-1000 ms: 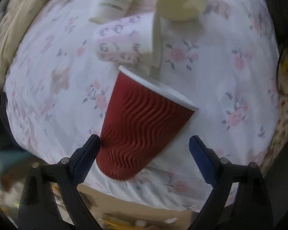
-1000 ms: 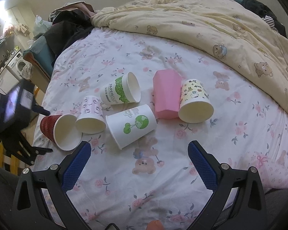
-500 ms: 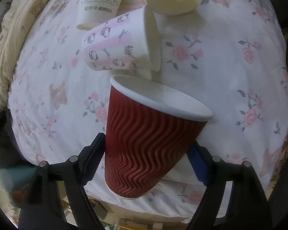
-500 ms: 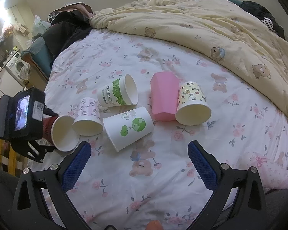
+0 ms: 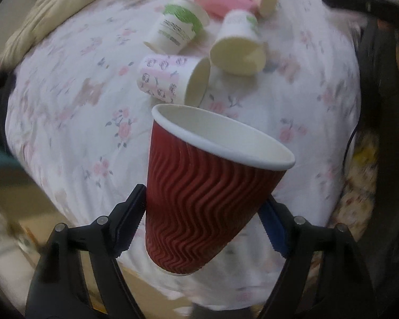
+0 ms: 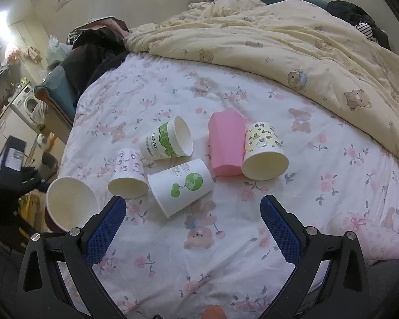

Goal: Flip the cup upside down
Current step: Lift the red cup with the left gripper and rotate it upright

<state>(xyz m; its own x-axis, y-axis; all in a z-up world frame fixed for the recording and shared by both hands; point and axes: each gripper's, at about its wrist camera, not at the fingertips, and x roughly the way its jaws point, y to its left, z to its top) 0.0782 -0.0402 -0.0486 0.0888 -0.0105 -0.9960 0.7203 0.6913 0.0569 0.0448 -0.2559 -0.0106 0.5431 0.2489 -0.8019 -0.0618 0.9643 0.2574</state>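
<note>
My left gripper (image 5: 203,218) is shut on a red ribbed paper cup (image 5: 199,199) and holds it above the bed's near edge, mouth up and tilted away. The same cup (image 6: 70,206) shows in the right wrist view at the left, its white inside facing the camera. My right gripper (image 6: 192,223) is open and empty, hovering over the floral sheet (image 6: 226,265).
Several cups lie on their sides on the sheet: a pink patterned one (image 6: 126,174), a green-leaf one (image 6: 169,141), a tree-print one (image 6: 182,186) and a cartoon one (image 6: 264,151). A pink box (image 6: 224,143) lies among them. A yellow duvet (image 6: 292,42) covers the far side.
My left gripper has closed on the red cup and lifted it off the sheet, pulling back from the other cups. The right gripper has barely moved.
</note>
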